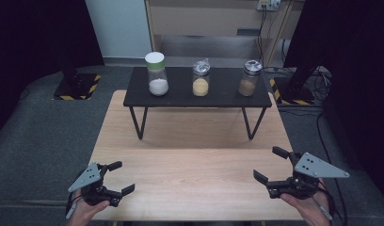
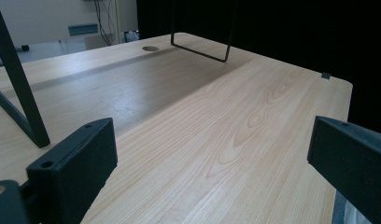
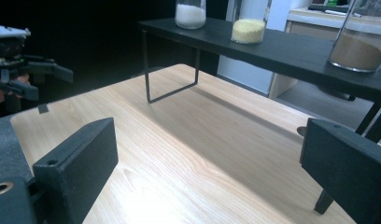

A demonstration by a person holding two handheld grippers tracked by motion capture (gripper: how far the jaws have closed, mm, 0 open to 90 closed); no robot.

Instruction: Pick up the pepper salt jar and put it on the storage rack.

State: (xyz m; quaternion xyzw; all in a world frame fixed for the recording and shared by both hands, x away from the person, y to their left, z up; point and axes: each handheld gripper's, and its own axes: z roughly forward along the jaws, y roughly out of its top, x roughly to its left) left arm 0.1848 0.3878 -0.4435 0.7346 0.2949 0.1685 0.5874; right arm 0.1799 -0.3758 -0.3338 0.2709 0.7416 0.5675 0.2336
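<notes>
No readable writing shows on the three jars on the black shelf at upper centre: white-lidded jar, yellow-filled jar, brown-filled jar. Left gripper and right gripper, fingers wide and empty, hover low over the worktop.

Three clear glass jars stand in a row across the upper middle of the high view — one tall jar with a white lid and white powder, one silver-lidded jar of yellow grains, one silver-lidded jar of brown powder. One low black shelf on thin wire legs bears all three. One pale wooden table lies beneath it. Two black two-jaw grippers sit at the lower corners — the left gripper and the right gripper, each with jaws spread wide.
</notes>
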